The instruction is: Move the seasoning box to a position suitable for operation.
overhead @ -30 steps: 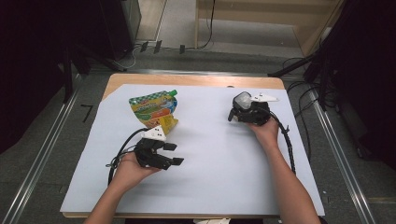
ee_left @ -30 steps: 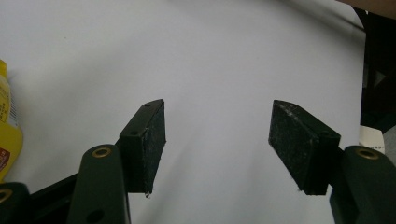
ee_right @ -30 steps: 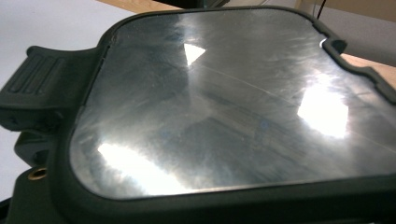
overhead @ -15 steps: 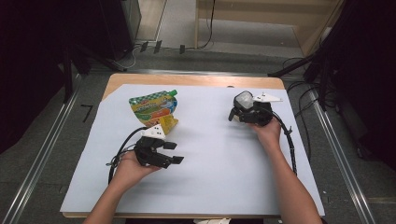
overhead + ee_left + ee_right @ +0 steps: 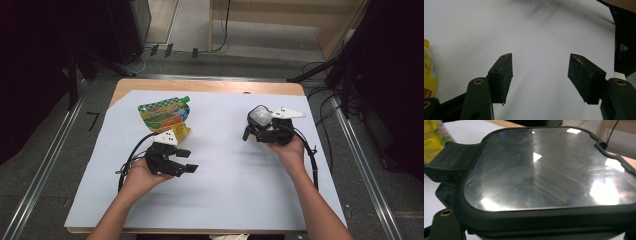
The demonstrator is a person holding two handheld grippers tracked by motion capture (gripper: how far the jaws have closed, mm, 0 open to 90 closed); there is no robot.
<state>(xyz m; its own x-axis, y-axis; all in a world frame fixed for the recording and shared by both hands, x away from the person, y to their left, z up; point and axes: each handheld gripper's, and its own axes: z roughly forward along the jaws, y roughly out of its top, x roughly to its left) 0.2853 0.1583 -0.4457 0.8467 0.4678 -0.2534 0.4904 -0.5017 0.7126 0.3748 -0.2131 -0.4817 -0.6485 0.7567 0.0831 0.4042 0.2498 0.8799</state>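
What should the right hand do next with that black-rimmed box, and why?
Probably carry the black-rimmed box a little toward the pouch. The right gripper seems to grip the box, while the left gripper waits open near the pouch with nothing between its pads.

A wooden table (image 5: 210,86) under white sheet (image 5: 225,190) stands on grey floor (image 5: 45,165), cables (image 5: 320,95) trailing behind.

A colourful pouch (image 5: 164,112) is lying at the far left of a white sheet (image 5: 225,195), with a yellow packet (image 5: 181,131) lying against its near edge. The sheet is covering a wooden table (image 5: 200,86). Cables (image 5: 222,47) are trailing across the floor beyond.
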